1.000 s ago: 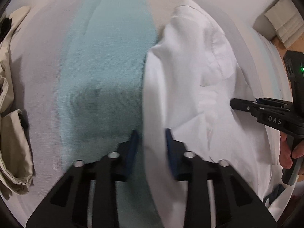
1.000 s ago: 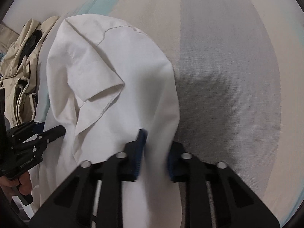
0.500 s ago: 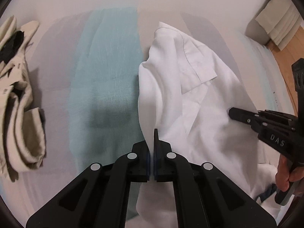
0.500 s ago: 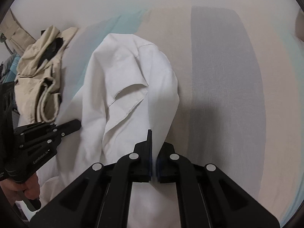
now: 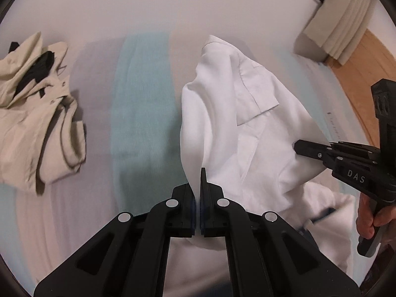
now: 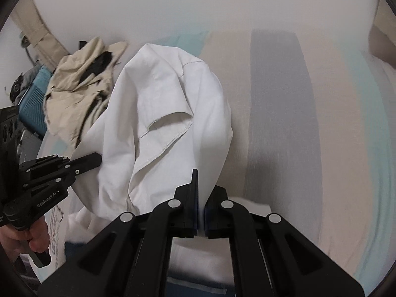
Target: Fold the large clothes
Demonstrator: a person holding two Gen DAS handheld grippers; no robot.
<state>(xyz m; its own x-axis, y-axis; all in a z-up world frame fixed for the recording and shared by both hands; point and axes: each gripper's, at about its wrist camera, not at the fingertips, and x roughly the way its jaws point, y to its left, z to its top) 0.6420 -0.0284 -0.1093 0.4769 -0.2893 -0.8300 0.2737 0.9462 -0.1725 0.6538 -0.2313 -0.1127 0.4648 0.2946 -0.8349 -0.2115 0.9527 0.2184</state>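
A large white shirt (image 5: pixel 247 133) hangs lifted above the striped bed sheet (image 5: pixel 141 113), sagging between my two grippers. My left gripper (image 5: pixel 197 188) is shut on the shirt's left edge. My right gripper (image 6: pixel 201 193) is shut on the shirt's right edge (image 6: pixel 212 148). A folded collar or sleeve flap (image 6: pixel 170 128) lies on the shirt's front. The right gripper also shows at the right of the left wrist view (image 5: pixel 297 146), and the left gripper at the left of the right wrist view (image 6: pixel 97 159).
A crumpled beige garment (image 5: pixel 34 118) with black parts lies on the bed to the left, also in the right wrist view (image 6: pixel 81 86). A white folded stack (image 5: pixel 344 24) and wooden floor (image 5: pixel 366 79) are beyond the bed's right edge. A teal bag (image 6: pixel 32 104) sits far left.
Both grippers closed on the shirt's edges and have raised it off the bed; the view has pulled back, showing more bed and the beige garment.
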